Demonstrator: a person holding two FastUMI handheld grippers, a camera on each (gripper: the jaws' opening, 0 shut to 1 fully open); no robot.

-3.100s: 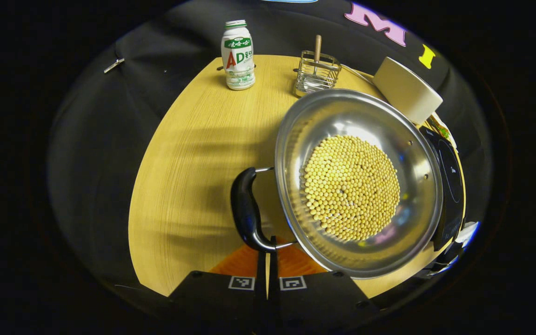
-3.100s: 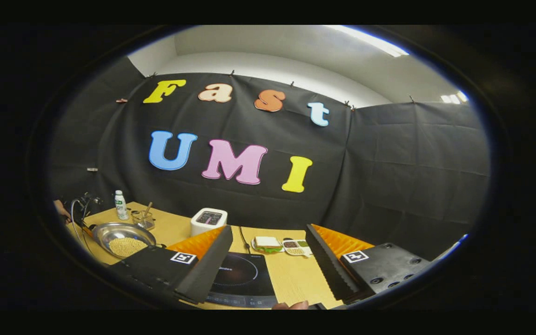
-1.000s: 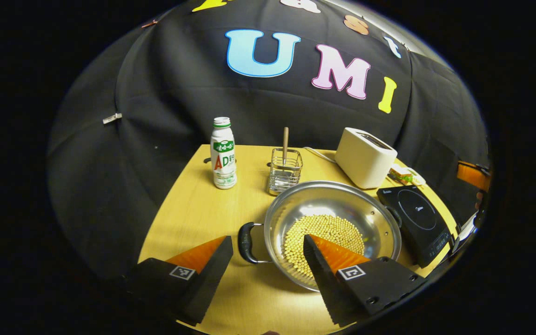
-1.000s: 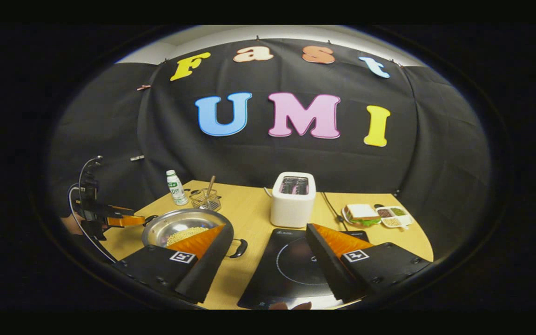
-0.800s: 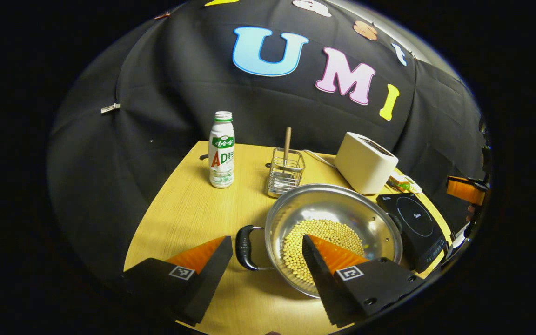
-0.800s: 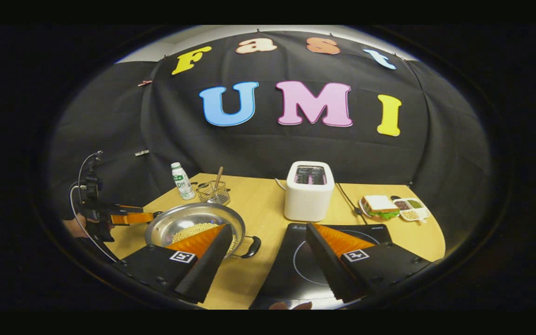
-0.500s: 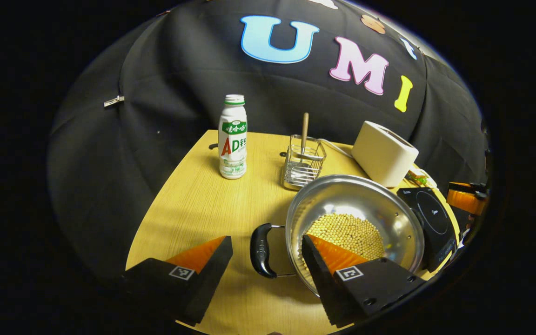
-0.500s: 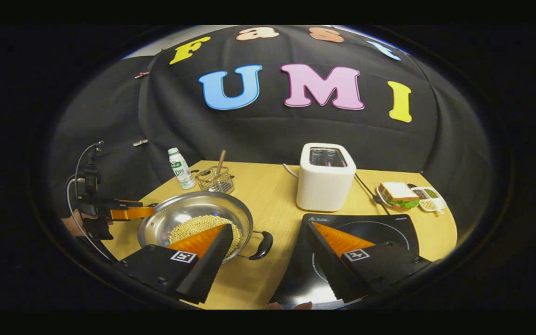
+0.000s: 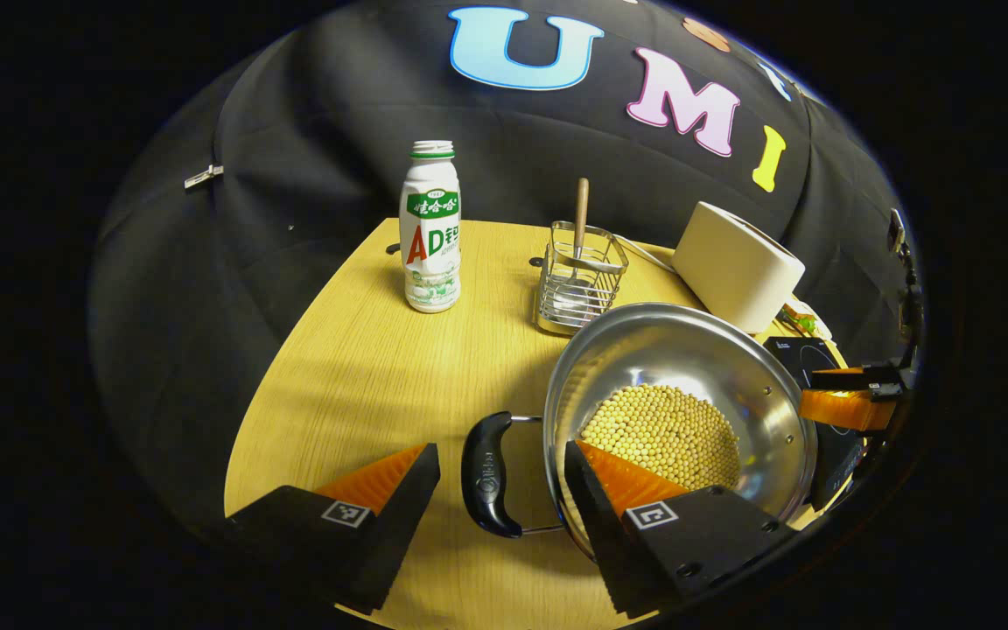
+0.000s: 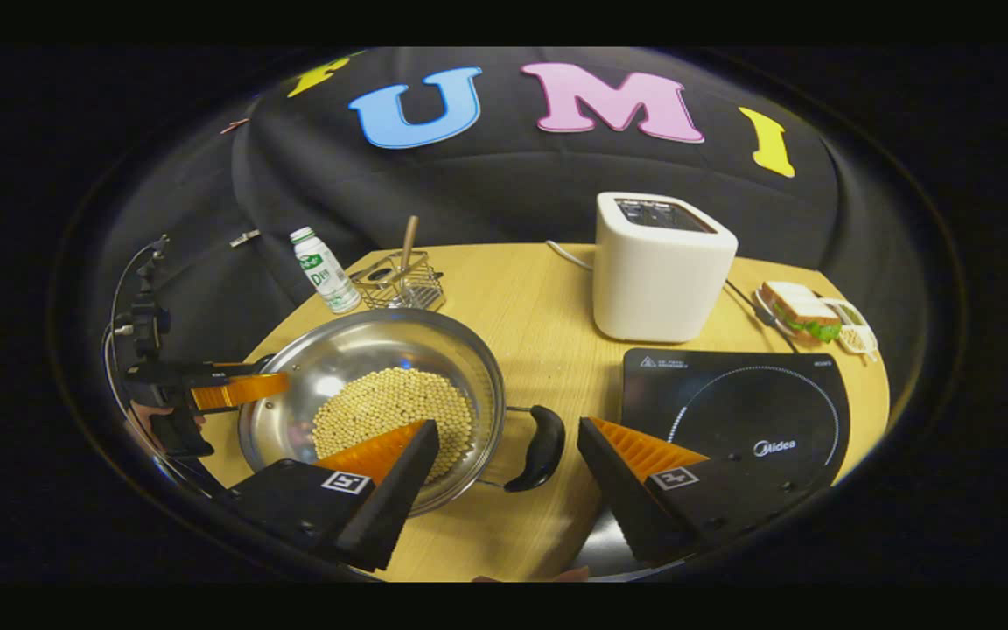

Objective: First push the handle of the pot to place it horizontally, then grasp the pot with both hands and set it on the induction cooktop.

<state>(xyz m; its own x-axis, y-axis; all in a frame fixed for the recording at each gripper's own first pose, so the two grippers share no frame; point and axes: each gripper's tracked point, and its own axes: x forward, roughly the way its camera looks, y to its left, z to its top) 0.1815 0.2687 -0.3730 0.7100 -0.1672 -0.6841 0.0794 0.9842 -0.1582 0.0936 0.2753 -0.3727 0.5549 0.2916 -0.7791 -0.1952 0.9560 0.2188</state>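
Note:
A steel pot [image 9: 679, 350] holding soybeans [image 9: 661, 433] sits on the wooden table [image 9: 355, 367], left of the black induction cooktop [image 10: 731, 411]. In the left gripper view the pot's left black handle [image 9: 486, 472] lies flat, between the tips of my open left gripper [image 9: 500, 451]. In the right gripper view the pot [image 10: 355, 350] has its right black handle [image 10: 539, 448] lying just below and between the tips of my open right gripper [image 10: 507, 429]. Neither gripper presses on a handle. Each view also catches the opposite gripper across the pot: the right gripper [image 9: 850, 398] and the left gripper [image 10: 233, 389].
Behind the pot stand a white drink bottle [image 9: 430, 232] and a wire basket [image 9: 578, 280] with a wooden-handled tool. A white toaster [image 10: 661, 267] stands behind the cooktop, with a plate of sandwich [image 10: 806, 315] to its right. A hand [image 10: 150, 424] holds the left gripper.
My left gripper, earlier shut beside the left handle, has opened and now straddles it. The right gripper has dropped from facing the wall and closed in on the right handle.

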